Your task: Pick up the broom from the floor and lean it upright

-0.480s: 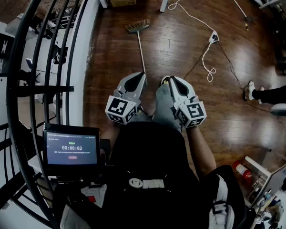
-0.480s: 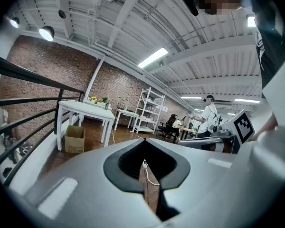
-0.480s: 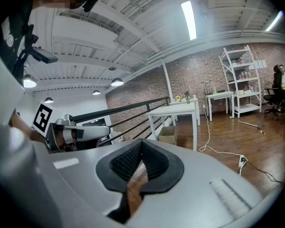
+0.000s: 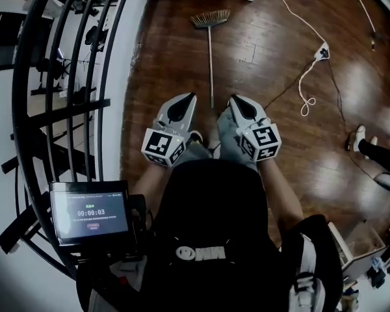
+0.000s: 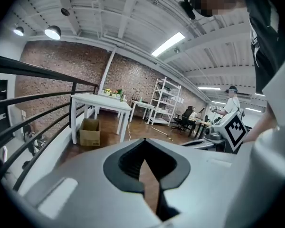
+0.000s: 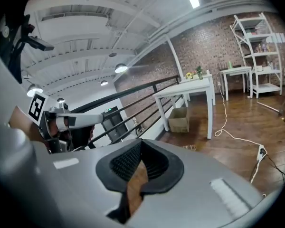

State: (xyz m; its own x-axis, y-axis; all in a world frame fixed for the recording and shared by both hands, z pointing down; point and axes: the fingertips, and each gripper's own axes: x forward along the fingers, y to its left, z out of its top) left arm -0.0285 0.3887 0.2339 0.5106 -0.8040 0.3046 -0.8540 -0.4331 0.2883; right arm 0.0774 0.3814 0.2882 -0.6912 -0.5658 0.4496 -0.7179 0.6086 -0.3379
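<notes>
The broom [image 4: 210,57] lies flat on the wooden floor, its straw head [image 4: 209,18] far from me and its thin handle running toward me. The handle's near end stops between my two grippers. My left gripper [image 4: 186,100] hangs just left of that end, shut and empty. My right gripper [image 4: 234,101] hangs just right of it, also shut and empty. In the left gripper view the left gripper [image 5: 147,169] has its jaws together with only floor showing past them. The right gripper [image 6: 134,175] is the same in its own view, with the broom head [image 6: 190,147] just past it.
A black railing [image 4: 71,77] curves along the left, with a drop beyond it. A tablet [image 4: 91,214] with a timer hangs at my lower left. A white cable and power strip [image 4: 322,49] lie on the floor at right. A person's feet [image 4: 363,140] stand further right. A cardboard box [image 5: 89,132] sits under a white table [image 5: 100,101].
The broom has shifted right and nearer in the head view, so its handle end now lies between the grippers rather than at the left one. Both grippers stay shut.
</notes>
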